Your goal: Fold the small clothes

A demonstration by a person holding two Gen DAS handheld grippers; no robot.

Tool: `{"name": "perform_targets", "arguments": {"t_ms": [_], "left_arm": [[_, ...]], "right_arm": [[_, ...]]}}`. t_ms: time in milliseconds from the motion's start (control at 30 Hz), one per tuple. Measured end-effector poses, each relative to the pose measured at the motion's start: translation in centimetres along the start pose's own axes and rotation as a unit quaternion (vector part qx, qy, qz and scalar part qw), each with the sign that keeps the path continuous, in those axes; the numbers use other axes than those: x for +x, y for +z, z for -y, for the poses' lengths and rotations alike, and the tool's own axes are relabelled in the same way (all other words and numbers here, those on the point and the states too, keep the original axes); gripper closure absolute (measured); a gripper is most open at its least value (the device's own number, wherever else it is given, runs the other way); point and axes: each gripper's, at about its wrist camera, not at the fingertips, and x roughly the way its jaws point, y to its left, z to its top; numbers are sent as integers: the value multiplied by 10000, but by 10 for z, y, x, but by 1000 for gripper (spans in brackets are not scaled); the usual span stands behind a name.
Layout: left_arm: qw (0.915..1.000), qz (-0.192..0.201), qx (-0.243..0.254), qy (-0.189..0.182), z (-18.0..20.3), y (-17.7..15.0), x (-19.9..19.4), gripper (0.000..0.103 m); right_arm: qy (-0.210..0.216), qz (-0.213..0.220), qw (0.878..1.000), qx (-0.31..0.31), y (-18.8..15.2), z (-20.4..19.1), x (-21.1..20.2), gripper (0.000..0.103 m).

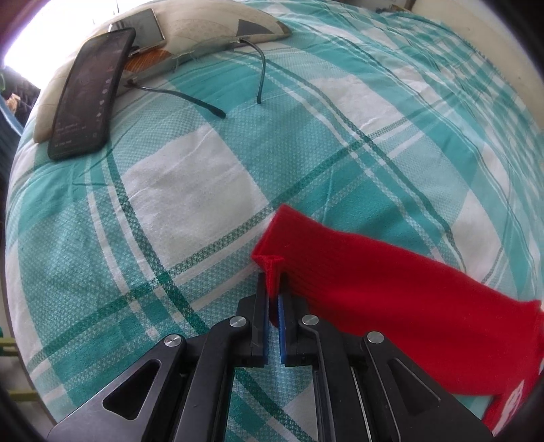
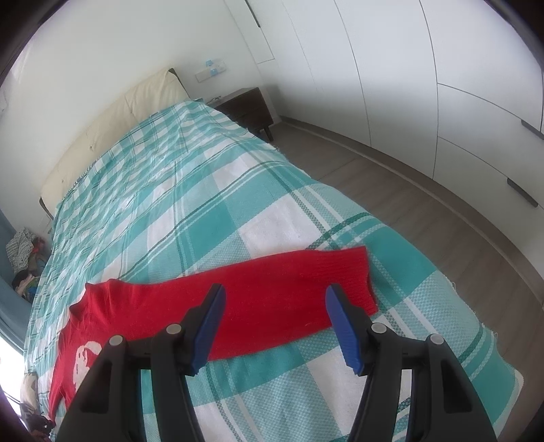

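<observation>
A small red sweater (image 2: 258, 306) lies on the teal-and-white checked bed cover (image 2: 190, 217), one sleeve stretched out to the right and a white figure on its front at the lower left. In the left wrist view my left gripper (image 1: 273, 284) is shut on the cuff corner of a red sleeve (image 1: 391, 295), a fold of cloth pinched between its blue pads. My right gripper (image 2: 275, 309) hovers open above the stretched sleeve, nothing between its blue pads (image 2: 343, 326).
A black phone (image 1: 90, 91), a second device (image 1: 141, 29) and a pair of glasses (image 1: 204, 78) lie by a cream pillow (image 1: 217, 27) on the bed. A dark nightstand (image 2: 248, 105), wooden floor (image 2: 425, 210) and white wardrobe doors (image 2: 442, 68) are to the right.
</observation>
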Motion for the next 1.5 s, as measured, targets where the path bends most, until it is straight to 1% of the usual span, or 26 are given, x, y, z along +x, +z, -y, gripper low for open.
{"name": "perform_targets", "arguments": {"t_ms": [100, 267, 433, 533, 567, 600, 633, 667, 700, 733, 767, 800, 833, 933, 1000, 1067, 1133, 1300, 1400, 1500], "left_arm": [[9998, -67, -105, -170, -6, 1, 0, 99], [9995, -75, -157, -260, -8, -1, -1, 96], [9985, -97, -213, -499, -14, 0, -2, 94], [9974, -134, -297, -642, -18, 0, -6, 89], [9970, -143, -319, -685, -19, -1, -9, 85], [9968, -139, -328, -719, -20, -1, -12, 75], [9965, -115, -340, -751, -20, -2, -16, 68], [9966, -56, -368, -737, -21, -2, -20, 51], [9971, 49, -400, -647, -22, -3, -26, 36], [9978, 179, -437, -475, -24, -2, -32, 29], [9980, 317, -481, -256, -26, -1, -37, 20], [9976, 443, -534, -60, -29, -1, -41, 17], [9967, 542, -606, 78, -33, 0, -44, 17], [9931, 799, -830, 237, -41, 2, -53, 17], [9910, 1032, -772, 356, -36, 1, -62, 17], [9896, 1275, -567, 346, -24, -1, -73, 17], [9884, 1464, -323, 242, -7, -4, -82, 16], [9840, 1751, 204, -240, 38, -15, -102, 13], [9787, 1924, 513, -499, 63, -24, -113, 11], [9708, 2132, 963, -533, 89, -36, -123, 8]], "right_arm": [[7, -18, 10000, -20, 0, -1, 0, 42], [27, -52, 10000, -33, -2, -3, 0, 42], [27, -38, 10000, -54, -4, -5, 0, 39], [35, -45, 10000, -35, -4, -6, 0, 38], [44, -47, 10000, -26, -4, -6, 0, 38], [54, -43, 10000, -19, -4, -7, -1, 38], [65, -39, 10000, -16, -4, -7, -1, 38], [75, -33, 10000, -20, -4, -8, -1, 38], [81, -25, 10000, -26, -4, -8, -1, 38], [85, -16, 10000, -30, -3, -9, -2, 38], [92, -12, 10000, -28, -3, -9, -2, 38], [98, -9, 9999, -23, -3, -9, -2, 38], [103, -5, 9999, -17, -3, -8, -2, 38], [99, 33, 9999, 12, -2, -7, -4, 38], [89, 76, 9999, 46, -1, -5, -6, 38], [77, 130, 9998, 96, -1, -3, -8, 38], [69, 187, 9997, 164, 1, -1, -9, 38], [8, 280, 9992, 287, 3, 4, -11, 37], [-39, 284, 9991, 319, 4, 7, -10, 37], [-58, 300, 9988, 371, 4, 10, -11, 37]]}}
